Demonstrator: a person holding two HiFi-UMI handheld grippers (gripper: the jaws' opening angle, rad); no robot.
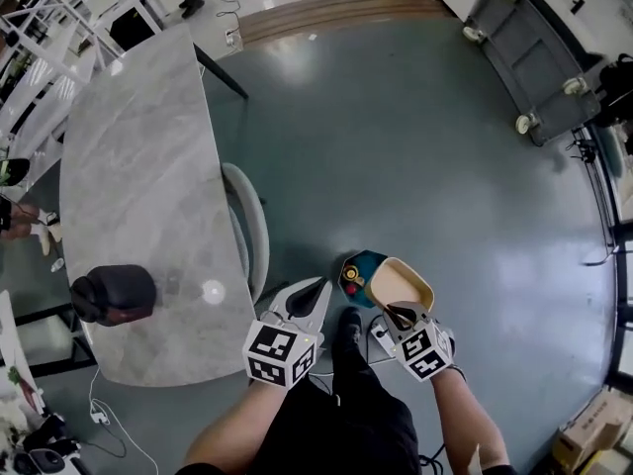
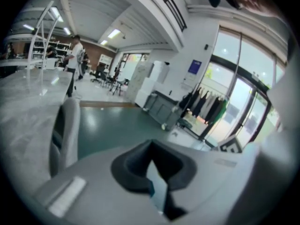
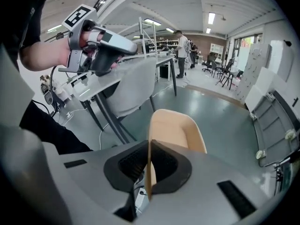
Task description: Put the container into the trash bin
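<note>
**Q:** ok, head view first, where's the container?

**Me:** My right gripper [image 1: 401, 316] is clamped on the container [image 1: 404, 283], pinching its near rim. It's tipped and overlaps the right edge of the bin [image 1: 367, 257], which has some red and yellow junk in it. My left gripper [image 1: 315, 295] is just left of the bin, fingers pressed together with nothing in them. My shoe [image 1: 348, 328] sits right below the bin, between the two grippers. The chair [image 1: 247, 216] is tucked against the table [image 1: 138, 166] a bit further left. There's a black lump [image 1: 114, 293] on the table and a grey cart [image 1: 529, 57] way off at the top right.

**Q:** left gripper view?

**Me:** Pads meet at the tips and grip nothing. Past them it's open green floor, chair and table on the left, the cart and some hanging coats [image 2: 206, 104] far off. A person [image 2: 75, 55] stands at the back.

**Q:** and the right gripper view?

**Me:** The container's thin tan wall is squeezed between the pads, and the rest of it sticks out ahead. My other hand with the left gripper is at the upper left, the chair and table legs behind it.
</note>
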